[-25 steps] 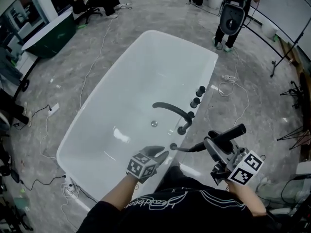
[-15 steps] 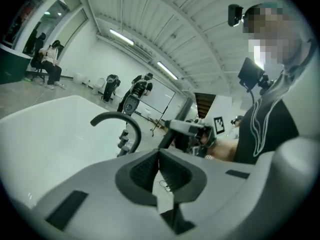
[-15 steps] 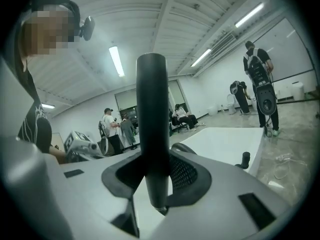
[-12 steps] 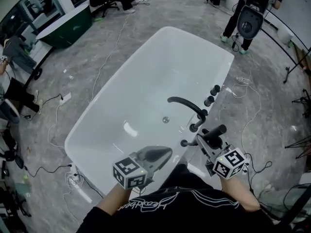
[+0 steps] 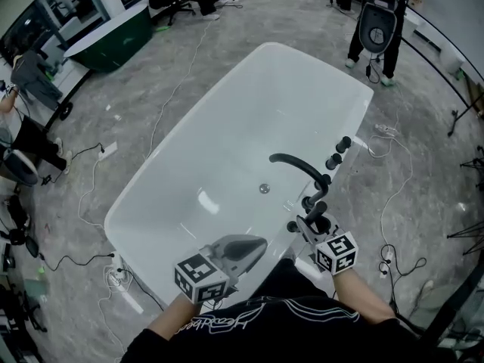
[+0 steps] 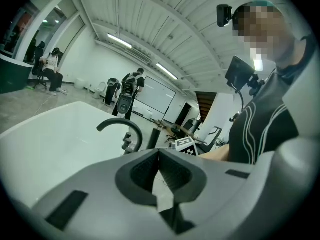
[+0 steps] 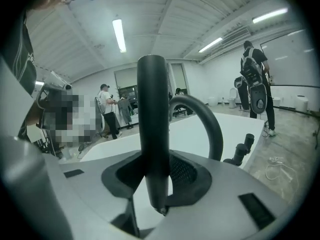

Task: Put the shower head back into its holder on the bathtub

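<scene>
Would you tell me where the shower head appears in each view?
Head view: shower head lower right of centre, by the bathtub rim.
Left gripper view: shower head at centre, just right of the spout.
Right gripper view: shower head at centre, upright between the jaws.
Shared landmark: the curved black spout.

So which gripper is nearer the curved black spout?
Right. The right gripper, shut on the shower head, is at the tub rim just beside the spout; the left gripper hangs over the tub's near end.
</scene>
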